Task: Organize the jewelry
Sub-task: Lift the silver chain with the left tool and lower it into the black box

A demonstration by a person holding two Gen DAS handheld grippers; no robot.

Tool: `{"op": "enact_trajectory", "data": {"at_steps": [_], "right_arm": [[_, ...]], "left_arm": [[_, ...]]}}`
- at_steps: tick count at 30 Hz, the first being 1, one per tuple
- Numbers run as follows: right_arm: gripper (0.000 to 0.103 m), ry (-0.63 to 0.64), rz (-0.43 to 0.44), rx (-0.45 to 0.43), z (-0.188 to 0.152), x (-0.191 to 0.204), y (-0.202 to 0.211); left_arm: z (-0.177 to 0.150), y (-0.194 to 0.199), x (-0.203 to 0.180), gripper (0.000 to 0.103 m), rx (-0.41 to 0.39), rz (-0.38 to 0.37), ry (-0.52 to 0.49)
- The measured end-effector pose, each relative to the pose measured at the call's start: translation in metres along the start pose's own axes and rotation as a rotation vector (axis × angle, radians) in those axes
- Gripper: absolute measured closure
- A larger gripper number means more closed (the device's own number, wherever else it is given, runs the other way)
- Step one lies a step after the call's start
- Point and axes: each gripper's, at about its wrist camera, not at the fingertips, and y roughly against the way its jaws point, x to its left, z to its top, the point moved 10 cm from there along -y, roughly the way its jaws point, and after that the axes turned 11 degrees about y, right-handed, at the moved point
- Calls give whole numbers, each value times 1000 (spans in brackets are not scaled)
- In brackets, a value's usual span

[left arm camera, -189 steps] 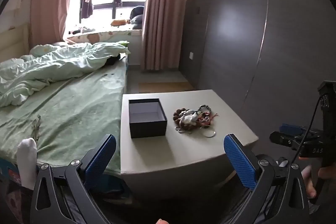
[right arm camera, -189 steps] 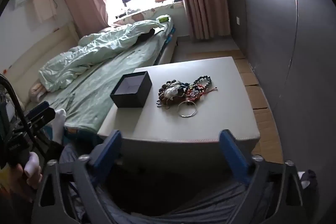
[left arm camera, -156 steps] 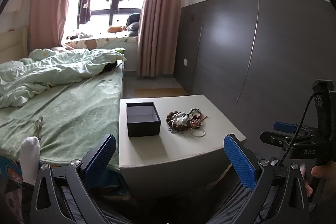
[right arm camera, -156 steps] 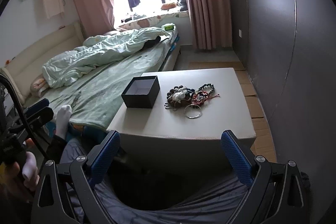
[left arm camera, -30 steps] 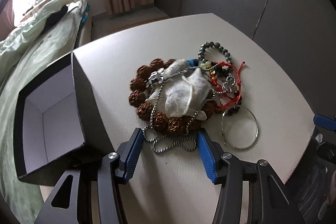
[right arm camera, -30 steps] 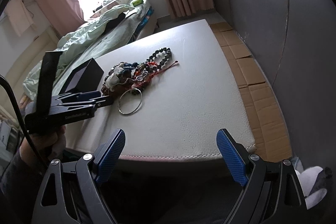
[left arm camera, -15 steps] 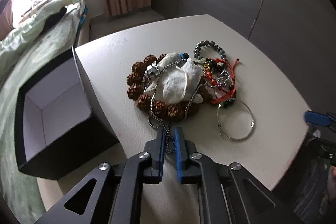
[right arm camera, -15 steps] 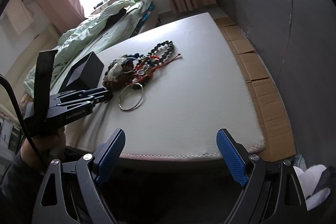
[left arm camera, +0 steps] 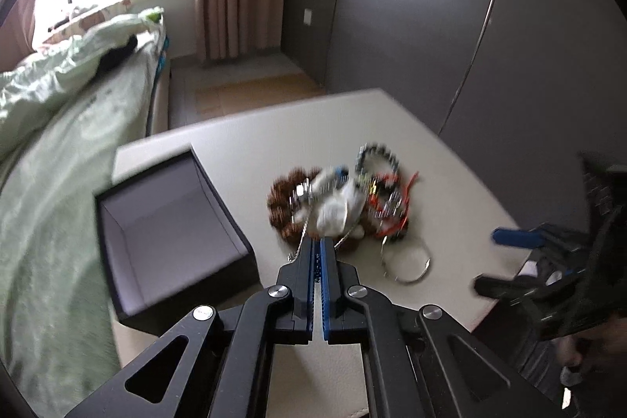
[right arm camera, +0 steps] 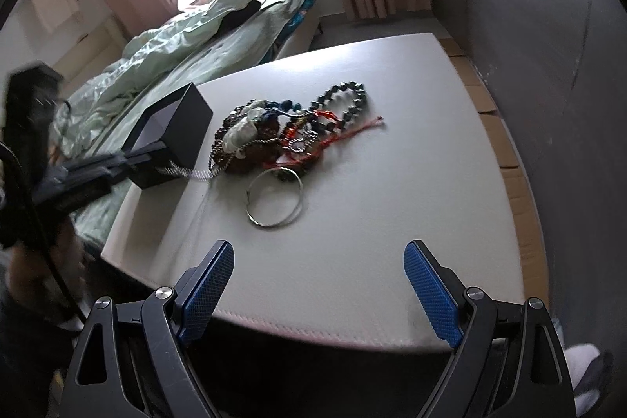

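Note:
A tangled pile of jewelry (left arm camera: 337,206) (right arm camera: 274,140) lies mid-table on the pale table (left arm camera: 274,136) (right arm camera: 392,183): brown beads, dark beads, red cord and a white pouch. A silver bangle (left arm camera: 407,281) (right arm camera: 270,225) rests at its near side. An open black box (left arm camera: 196,300) (right arm camera: 188,128) stands left of the pile. My left gripper (left arm camera: 316,241) (right arm camera: 162,153) is shut on a silver chain (left arm camera: 302,239) (right arm camera: 196,174), which stretches taut from the pile. My right gripper (right arm camera: 319,246) (left arm camera: 486,260) hangs open over the table's near edge, holding nothing.
A bed with a green duvet (left arm camera: 58,112) (right arm camera: 188,38) runs along the table's left side. Dark wardrobe panels (left arm camera: 431,26) stand to the right. Flattened cardboard (right arm camera: 509,151) covers the floor beside the table. A person's hand (right arm camera: 23,261) holds the left gripper.
My left gripper closed on the silver chain at the pile's near edge, then rose and drew it taut. The right gripper shifted sideways along the table's near edge, still open.

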Motion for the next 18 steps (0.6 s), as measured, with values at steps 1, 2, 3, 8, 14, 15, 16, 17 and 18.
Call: {"op": "enact_trajectory", "data": {"at_steps": [1,2,3,8,14,15,16,17,18], "right_arm": [[14,13,2,4,3,2,-3],[14,27,4,9,6,5,-6],[14,40,5,17,8,7,-10],[14,92,12,49,17,20,-28],[14,171,-24,88,26,34,-51],[14,178,-38,95,27,34,-54],[18,180,-50,101,28,34,-58],[23,181,-55,111,29,35,-62],[25,181,-59,121,29,36,-65]], "left_arm": [[6,6,-2,101,-14,-6,-2],[10,12,-3,101,-25,-11,-4],[16,18,-5,101,-40,-14,-7],[43,42,-6,101,-104,-16,-29],[68,63,-10,101,-164,-9,-59],[72,67,-11,101,-174,-7,-63],[76,69,-10,101,-181,-6,-66],[80,73,-10,101,-190,-5,-69],[84,76,-10,101,-200,-3,-72]]}}
